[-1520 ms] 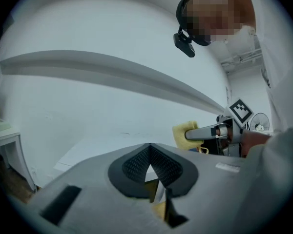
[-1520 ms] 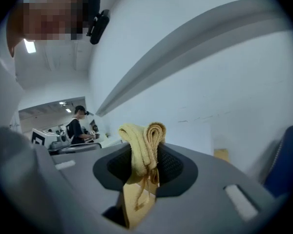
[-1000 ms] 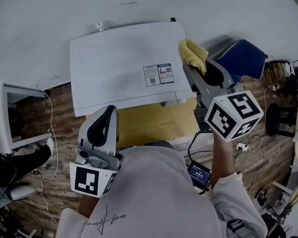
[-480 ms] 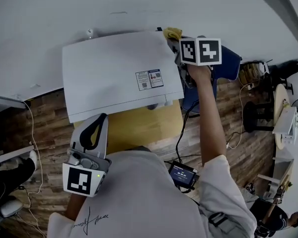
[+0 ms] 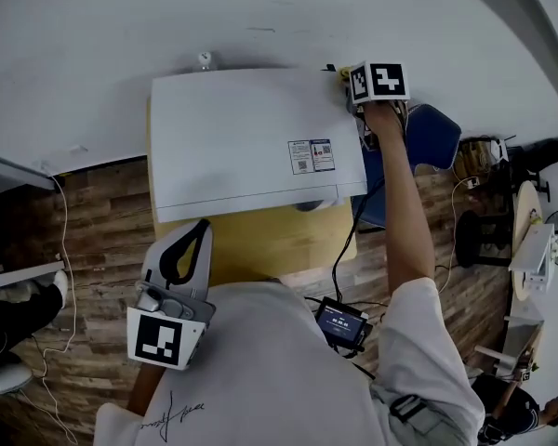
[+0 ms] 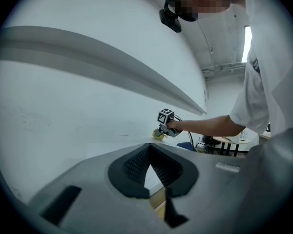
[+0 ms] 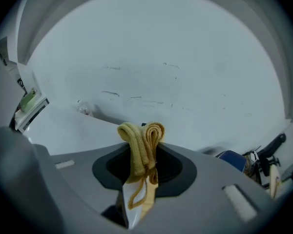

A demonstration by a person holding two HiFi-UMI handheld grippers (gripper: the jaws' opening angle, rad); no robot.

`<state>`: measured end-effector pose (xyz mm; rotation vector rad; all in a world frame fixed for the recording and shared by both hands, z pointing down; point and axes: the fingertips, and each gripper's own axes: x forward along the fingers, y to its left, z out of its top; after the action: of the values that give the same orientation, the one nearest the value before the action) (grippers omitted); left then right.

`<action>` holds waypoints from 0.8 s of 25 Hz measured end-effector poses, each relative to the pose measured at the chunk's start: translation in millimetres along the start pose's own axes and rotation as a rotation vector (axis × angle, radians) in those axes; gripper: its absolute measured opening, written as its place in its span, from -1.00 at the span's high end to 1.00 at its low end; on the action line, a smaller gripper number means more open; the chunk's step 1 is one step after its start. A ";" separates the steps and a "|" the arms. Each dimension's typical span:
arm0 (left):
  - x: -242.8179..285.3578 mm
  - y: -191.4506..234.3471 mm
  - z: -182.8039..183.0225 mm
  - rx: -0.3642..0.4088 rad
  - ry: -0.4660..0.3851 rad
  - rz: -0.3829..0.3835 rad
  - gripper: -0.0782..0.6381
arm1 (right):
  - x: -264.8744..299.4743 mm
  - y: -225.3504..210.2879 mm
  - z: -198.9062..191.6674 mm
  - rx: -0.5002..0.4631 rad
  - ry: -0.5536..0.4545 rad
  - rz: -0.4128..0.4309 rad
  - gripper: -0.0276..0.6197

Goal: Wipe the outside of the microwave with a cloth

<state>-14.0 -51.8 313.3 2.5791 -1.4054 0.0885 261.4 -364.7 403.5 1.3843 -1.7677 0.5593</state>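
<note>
Microwave, white and box-shaped, stands on a yellow flat tabletop, with its back near a white wall. Two small printed stickers are on its top, near the right front corner.

The right gripper is at the back right corner of the microwave, at the level of its top. Its jaws are closed tight on a folded yellow cloth, which sticks out beyond the tips as a thick loop. In the head view the marker cube and the person's stretched arm cover the jaws, so I cannot tell whether the cloth touches the microwave.

The left gripper is in front of the microwave, above the tabletop and apart from the front edge. Its jaws are together and nothing is between them.

To the right of the microwave there is a blue chair, partly hidden behind the arm. A small black device with a lit screen is at the person's waist, and a black cable goes from it up toward the right side of the microwave. Brown wooden floor shows to the left of the microwave.
</note>
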 end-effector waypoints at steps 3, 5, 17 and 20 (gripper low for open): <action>0.0 2.8 -2.3 0.012 0.015 -0.003 0.81 | 1.3 4.2 0.6 -0.011 0.007 -0.023 0.55; -0.9 3.9 -3.1 0.008 0.017 -0.009 0.81 | 0.7 8.8 1.2 -0.011 0.009 -0.028 0.55; -4.8 -8.8 -9.0 0.159 0.055 -0.151 0.81 | 1.3 54.4 15.4 -0.068 0.018 -0.004 0.55; -7.5 -5.3 -8.3 0.146 0.050 -0.146 0.81 | 1.8 71.3 16.6 -0.083 0.026 0.011 0.55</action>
<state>-13.2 -41.1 319.5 2.7680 -1.2324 0.2398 188.7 -356.7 404.7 1.3054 -1.7595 0.5013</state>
